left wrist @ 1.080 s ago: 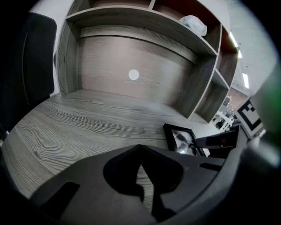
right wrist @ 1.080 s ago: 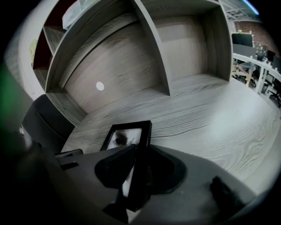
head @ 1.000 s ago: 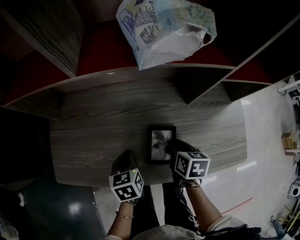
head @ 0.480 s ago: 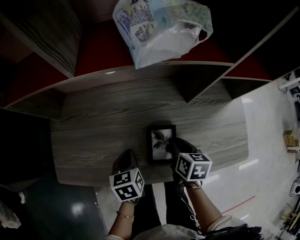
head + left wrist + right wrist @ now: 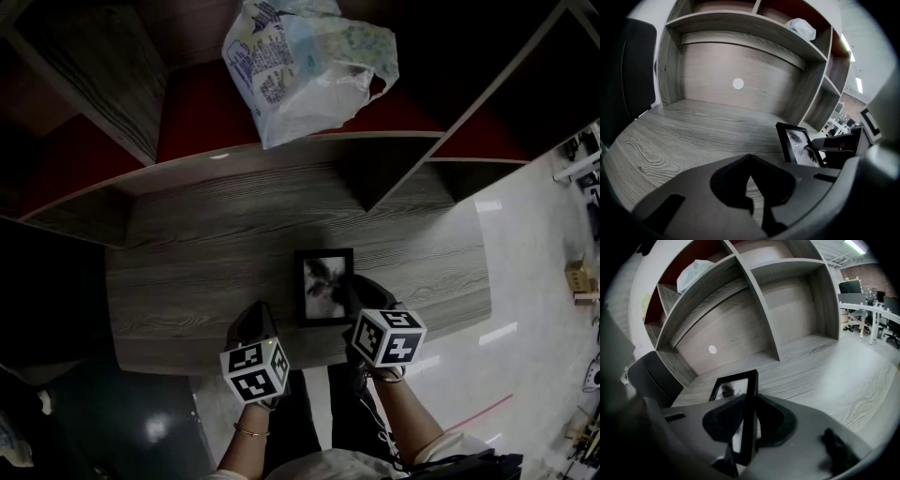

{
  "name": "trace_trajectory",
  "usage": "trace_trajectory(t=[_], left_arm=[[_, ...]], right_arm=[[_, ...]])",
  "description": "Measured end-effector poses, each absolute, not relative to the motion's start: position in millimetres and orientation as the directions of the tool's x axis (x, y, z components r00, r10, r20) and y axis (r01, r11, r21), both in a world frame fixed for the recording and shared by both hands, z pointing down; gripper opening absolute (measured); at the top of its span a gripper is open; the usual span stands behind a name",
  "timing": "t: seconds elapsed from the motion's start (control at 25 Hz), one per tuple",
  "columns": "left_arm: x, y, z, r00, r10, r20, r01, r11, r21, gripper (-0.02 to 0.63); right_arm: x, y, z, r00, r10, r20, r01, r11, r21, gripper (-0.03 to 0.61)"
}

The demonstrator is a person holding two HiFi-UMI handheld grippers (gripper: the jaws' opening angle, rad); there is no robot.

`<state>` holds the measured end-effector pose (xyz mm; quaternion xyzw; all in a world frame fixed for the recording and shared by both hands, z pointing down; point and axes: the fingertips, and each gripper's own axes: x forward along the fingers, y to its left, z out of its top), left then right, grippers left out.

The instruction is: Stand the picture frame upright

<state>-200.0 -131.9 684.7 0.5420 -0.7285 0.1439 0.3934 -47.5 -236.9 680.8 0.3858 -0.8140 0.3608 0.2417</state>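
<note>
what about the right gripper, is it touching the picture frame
Touching: the right gripper view shows the right gripper clamped on the picture frame edgewise.

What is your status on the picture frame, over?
Right gripper shut on picture frame, at its edge. Left gripper shut, empty, beside it. Frame tilted on desk, held, not freestanding. Nothing blocking; plastic bag up on shelf.

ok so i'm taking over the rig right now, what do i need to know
Right gripper: shut on the right edge of the picture frame.
Left gripper: shut, empty, near the front edge of the desk, left of the frame.
Frame: on the desk, face toward the head camera, seemingly tilted, not yet standing.
Left to do: tip it upright, check it stands alone, release.
</note>
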Motion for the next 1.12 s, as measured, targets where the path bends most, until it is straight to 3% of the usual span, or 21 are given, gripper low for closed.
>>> trace_trajectory(t=[1.12], left_arm=[[-139, -195, 537, 0.012, -0.84, 0.543, -0.959, 0.144, 0.244, 0.002]], right_arm=[[39, -257, 527, -0.527, -0.689, 0.498, -0.847, 0.382, -0.369, 0.084]])
